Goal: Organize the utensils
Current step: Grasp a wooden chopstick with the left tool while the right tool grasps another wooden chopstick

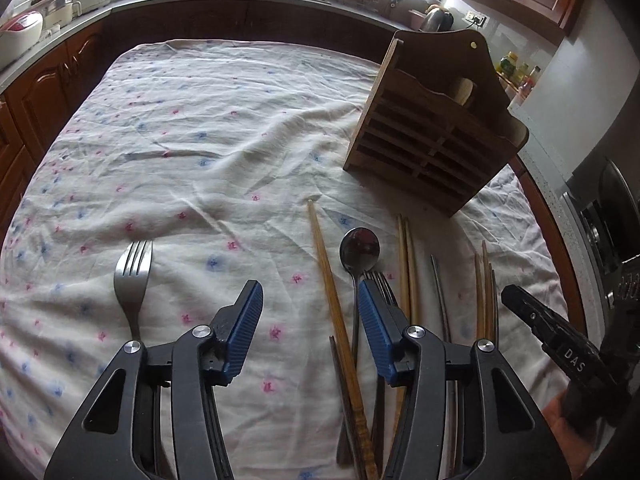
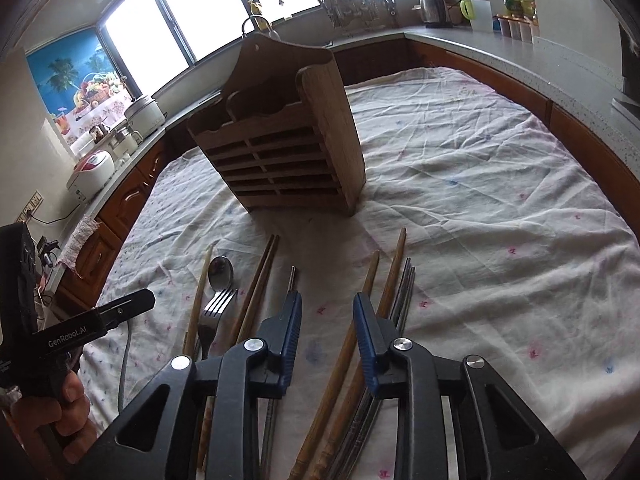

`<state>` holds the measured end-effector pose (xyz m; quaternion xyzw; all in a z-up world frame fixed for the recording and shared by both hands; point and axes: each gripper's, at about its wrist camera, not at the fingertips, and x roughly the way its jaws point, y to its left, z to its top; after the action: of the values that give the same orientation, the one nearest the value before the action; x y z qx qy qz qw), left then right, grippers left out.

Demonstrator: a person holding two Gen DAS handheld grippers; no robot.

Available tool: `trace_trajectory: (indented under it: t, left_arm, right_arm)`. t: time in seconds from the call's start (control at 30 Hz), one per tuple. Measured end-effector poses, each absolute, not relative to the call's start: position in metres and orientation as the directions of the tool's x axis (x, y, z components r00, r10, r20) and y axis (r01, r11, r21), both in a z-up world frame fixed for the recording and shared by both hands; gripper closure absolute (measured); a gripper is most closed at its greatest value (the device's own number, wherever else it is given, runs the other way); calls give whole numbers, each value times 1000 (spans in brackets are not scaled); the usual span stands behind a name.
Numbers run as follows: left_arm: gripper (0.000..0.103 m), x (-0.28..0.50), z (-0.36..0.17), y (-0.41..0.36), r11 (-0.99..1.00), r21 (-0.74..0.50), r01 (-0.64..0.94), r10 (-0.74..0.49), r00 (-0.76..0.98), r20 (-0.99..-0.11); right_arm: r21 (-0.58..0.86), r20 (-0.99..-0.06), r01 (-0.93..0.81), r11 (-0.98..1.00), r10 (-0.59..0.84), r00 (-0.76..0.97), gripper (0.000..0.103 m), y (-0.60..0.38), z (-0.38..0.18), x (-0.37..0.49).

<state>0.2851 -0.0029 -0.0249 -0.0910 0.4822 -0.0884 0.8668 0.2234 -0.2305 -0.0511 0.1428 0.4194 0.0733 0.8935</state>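
Both hand-held grippers (image 1: pixel 310 300) (image 2: pixel 328 308) spread, empty; utensil handles (image 1: pixel 360 420) cut off w/ frame edge.

- Left wrist view: looks steeply down along its hand-held gripper (image 1: pixel 310 304), close above the table (image 1: pixel 200 140).
- Right wrist view: same tilt, just to the right.
- Shared: wooden rack (image 1: pixel 432 136), spoon (image 1: pixel 359 250), chopsticks (image 1: pixel 332 284).

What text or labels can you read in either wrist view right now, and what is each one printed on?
"DAS": on the black body of the right gripper, seen from the left wrist.
"GenRobot.AI": on the black finger arm of the left gripper, seen from the right wrist.
Jars and bottles on the counter: labels too small and blurred to read.
Wooden utensil holder: no text visible.
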Motion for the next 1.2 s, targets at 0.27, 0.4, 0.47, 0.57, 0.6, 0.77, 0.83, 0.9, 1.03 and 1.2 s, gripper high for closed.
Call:
trace_trajectory:
  t: [0.27, 0.4, 0.47, 0.57, 0.6, 0.77, 0.83, 0.9, 1.03, 1.2]
  left_arm:
    - [60, 315, -39, -12, 969, -232, 83, -244, 467, -850]
    - [68, 325, -47, -20, 971, -220, 97, -241, 439, -866]
    - [70, 327, -51, -23, 971, -216, 104, -239, 430, -871]
    - [74, 331, -56, -26, 974, -201, 109, -228, 420, -879]
    - [75, 332, -56, -27, 974, -196, 113, -226, 426, -876]
    - [77, 339, -56, -35, 975, -173, 139, -217, 424, -880]
    - [81, 338, -56, -40, 976, -147, 161, -203, 431, -879]
    - [87, 336, -57, -44, 974, -133, 185, -203, 436, -877]
    - [94, 336, -57, -48, 966, -141, 216, -225, 438, -870]
    - [95, 337, -56, -49, 962, -152, 227, -239, 433, -869]
  right_arm:
    - [295, -772, 16, 955, 228, 593, 77, -232, -68, 247]
    - [280, -793, 21, 960, 219, 569, 82, -232, -74, 253]
    - [273, -805, 27, 962, 213, 553, 84, -231, -79, 256]
    - [276, -809, 31, 961, 215, 546, 85, -231, -85, 258]
    - [267, -811, 28, 963, 209, 547, 85, -229, -85, 259]
    - [258, -813, 18, 966, 207, 545, 85, -224, -85, 267]
    - [250, -813, 10, 968, 204, 546, 85, -222, -85, 269]
    - [234, -811, -1, 972, 196, 551, 86, -219, -85, 269]
    - [194, -813, -13, 981, 168, 558, 93, -217, -85, 269]
    - [223, -809, -8, 975, 190, 556, 95, -221, -84, 269]
